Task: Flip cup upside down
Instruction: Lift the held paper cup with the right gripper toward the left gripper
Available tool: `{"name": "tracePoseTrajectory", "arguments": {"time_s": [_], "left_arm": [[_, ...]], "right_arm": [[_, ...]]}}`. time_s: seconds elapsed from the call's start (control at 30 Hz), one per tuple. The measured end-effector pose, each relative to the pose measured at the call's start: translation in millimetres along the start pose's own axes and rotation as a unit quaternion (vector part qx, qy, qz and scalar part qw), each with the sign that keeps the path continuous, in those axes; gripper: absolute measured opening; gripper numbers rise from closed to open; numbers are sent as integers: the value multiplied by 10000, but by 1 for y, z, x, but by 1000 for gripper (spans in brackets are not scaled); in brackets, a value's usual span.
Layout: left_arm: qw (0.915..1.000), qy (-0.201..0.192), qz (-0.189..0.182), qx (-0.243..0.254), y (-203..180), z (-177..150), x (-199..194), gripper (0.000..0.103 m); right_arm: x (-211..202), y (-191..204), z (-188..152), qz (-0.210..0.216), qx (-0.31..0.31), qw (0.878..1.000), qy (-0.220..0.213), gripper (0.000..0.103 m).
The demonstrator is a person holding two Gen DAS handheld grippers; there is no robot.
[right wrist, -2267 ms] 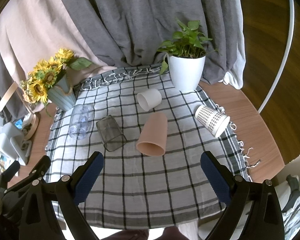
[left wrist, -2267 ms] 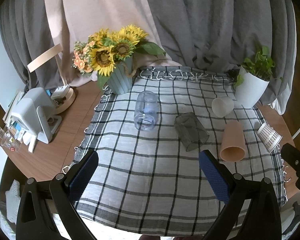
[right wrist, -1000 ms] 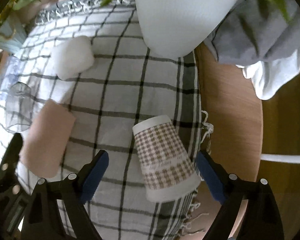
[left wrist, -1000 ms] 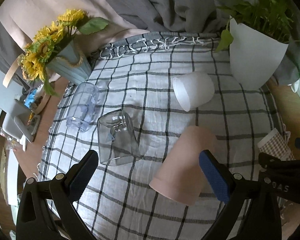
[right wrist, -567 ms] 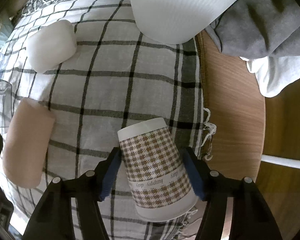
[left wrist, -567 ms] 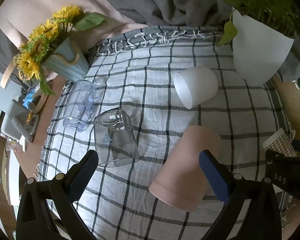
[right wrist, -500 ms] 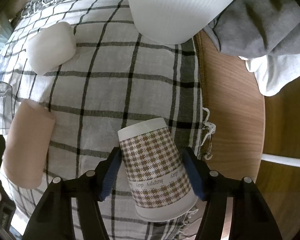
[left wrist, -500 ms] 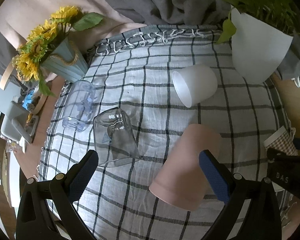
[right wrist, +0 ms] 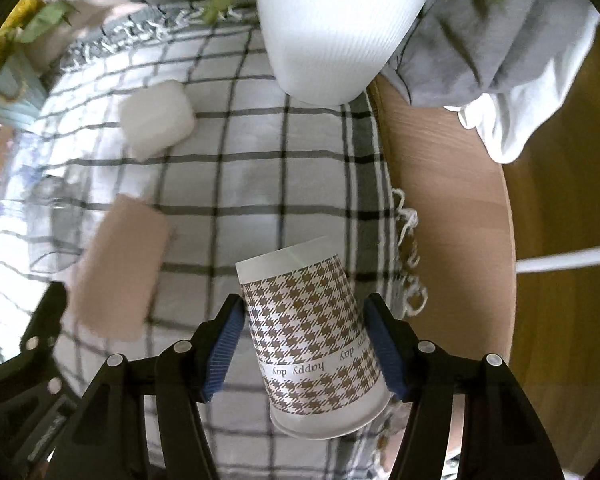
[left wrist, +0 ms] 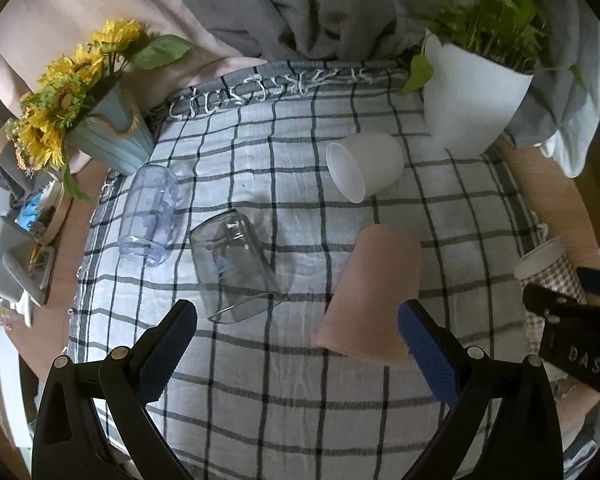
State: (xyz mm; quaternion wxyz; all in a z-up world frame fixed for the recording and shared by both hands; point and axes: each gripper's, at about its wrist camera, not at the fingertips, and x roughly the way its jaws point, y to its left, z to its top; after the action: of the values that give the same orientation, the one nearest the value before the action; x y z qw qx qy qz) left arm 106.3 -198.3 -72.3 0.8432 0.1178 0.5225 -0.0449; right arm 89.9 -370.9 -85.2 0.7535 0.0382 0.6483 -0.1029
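My right gripper point(right wrist: 306, 344) is shut on a houndstooth paper cup point(right wrist: 306, 328), its blue pads pressing both sides; the cup points its base away from me and its rim toward me, near the checked cloth's right edge. In the left wrist view the same cup point(left wrist: 548, 268) shows at the far right, partly hidden by the right gripper's body. My left gripper point(left wrist: 296, 340) is open and empty above the cloth point(left wrist: 260, 380), just short of a pink cup point(left wrist: 374, 292) that lies on its side.
A dark clear glass point(left wrist: 230, 264), a clear bluish jar point(left wrist: 152, 216) and a white cup point(left wrist: 364, 166) also lie on their sides. A white plant pot point(left wrist: 470, 104) stands back right, a sunflower vase point(left wrist: 108, 136) back left. Bare wooden tabletop point(right wrist: 448, 200) lies right of the cloth.
My right gripper closed in around the houndstooth cup, shut on it and has begun to lift and tilt it. My left gripper drew near the pink cup and stayed open.
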Motion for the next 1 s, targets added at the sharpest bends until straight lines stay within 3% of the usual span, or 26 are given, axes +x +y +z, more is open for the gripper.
{"name": "tracePoseTrajectory", "arguments": {"time_s": [0.3,0.57,1.0], "left_arm": [[9998,-146,-128,-25,62,-18,-15,103],[9998,-89,-142,-71,124,-36,-13,103],[9992,299,-61,-266,211,-55,11,103]], "right_arm": [[-41,31,-49,487,569,9964,-390,62],[-61,87,-76,713,709,9923,-719,62],[-40,180,-88,1409,867,9850,-486,62]]}}
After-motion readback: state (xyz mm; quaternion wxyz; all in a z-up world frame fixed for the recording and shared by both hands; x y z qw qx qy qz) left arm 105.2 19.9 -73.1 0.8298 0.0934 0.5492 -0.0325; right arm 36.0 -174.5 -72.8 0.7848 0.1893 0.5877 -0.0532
